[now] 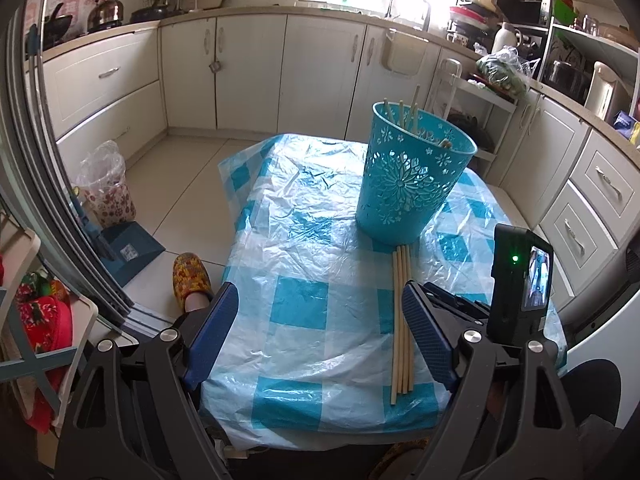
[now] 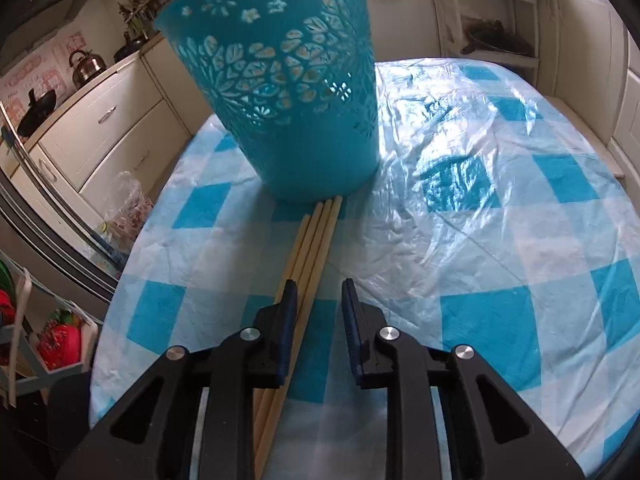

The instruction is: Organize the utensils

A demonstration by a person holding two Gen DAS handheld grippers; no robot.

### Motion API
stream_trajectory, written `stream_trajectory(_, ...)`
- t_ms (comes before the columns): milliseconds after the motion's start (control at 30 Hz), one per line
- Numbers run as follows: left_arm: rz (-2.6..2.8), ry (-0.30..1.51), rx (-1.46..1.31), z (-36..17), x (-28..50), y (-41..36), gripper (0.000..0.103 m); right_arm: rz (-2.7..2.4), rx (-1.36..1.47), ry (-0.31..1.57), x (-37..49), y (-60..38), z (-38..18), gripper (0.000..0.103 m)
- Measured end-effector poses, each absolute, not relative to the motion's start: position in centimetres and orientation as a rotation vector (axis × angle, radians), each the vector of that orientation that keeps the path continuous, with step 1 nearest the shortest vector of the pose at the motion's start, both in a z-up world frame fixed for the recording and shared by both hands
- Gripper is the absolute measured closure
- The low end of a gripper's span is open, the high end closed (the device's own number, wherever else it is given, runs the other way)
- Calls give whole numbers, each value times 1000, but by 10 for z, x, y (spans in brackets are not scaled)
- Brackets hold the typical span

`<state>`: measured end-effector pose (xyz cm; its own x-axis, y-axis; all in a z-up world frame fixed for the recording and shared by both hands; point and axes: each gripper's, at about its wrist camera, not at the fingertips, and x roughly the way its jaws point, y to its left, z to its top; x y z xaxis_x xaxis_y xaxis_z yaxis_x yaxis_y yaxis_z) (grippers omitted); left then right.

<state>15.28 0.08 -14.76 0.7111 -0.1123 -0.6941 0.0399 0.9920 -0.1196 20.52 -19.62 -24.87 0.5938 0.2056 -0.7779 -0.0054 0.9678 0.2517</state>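
Left gripper (image 1: 320, 336): nearest in the left wrist view, its two blue-padded fingers stand wide apart over the near edge of the table, with nothing between them.
Right gripper (image 2: 319, 312): fills the bottom of the right wrist view; its jaws are narrowly apart and the pads press on nothing. The left pad lies over the bundle of chopsticks, and one or two sticks run through the gap.
Seen only from the left: the right gripper's camera block with a small lit screen and a green light (image 1: 520, 284), just right of the left gripper's right finger.
Chopsticks on the table (image 2: 310, 256): a few pale wooden sticks lie side by side on the cloth, near ends toward the table's near edge, far ends touching the foot of the bin. In the left wrist view they (image 1: 402, 320) pass just beside the right finger.
Tablecloth (image 1: 304, 264): crinkled plastic in blue and white checks, covering the whole table.
Bin (image 1: 412, 176): a blue plastic one with cut-out flower patterns, upright on the cloth beyond the sticks.
Sticks in the bin (image 1: 404, 114): several stand leaning inside, tips above the rim; only the left wrist view shows them, as the right wrist view (image 2: 280, 92) cuts off the bin's top.
Beyond: white kitchen cabinets (image 1: 248, 72), a kettle (image 1: 105, 10) on the far counter, a slippered foot (image 1: 191, 278) on the floor left of the table.
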Motion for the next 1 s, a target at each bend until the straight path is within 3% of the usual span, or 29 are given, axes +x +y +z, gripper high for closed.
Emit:
stream_trajectory(100,-83,788,-90,-153,160,-2,23,134,190,934,208,-197,-249,81)
stream_trajectory(233,-91,816,-55,-165,177,-14,23,170,90,939,206,-198,-248,93)
stream_trajectory(633,-155,986,59,-233,249,-70,23,225,60,999,188,-241,-246,92)
stream_trajectory(1000,-133,1028,118,-251,273,-85,25,239,130,997,184,-255,-245,92)
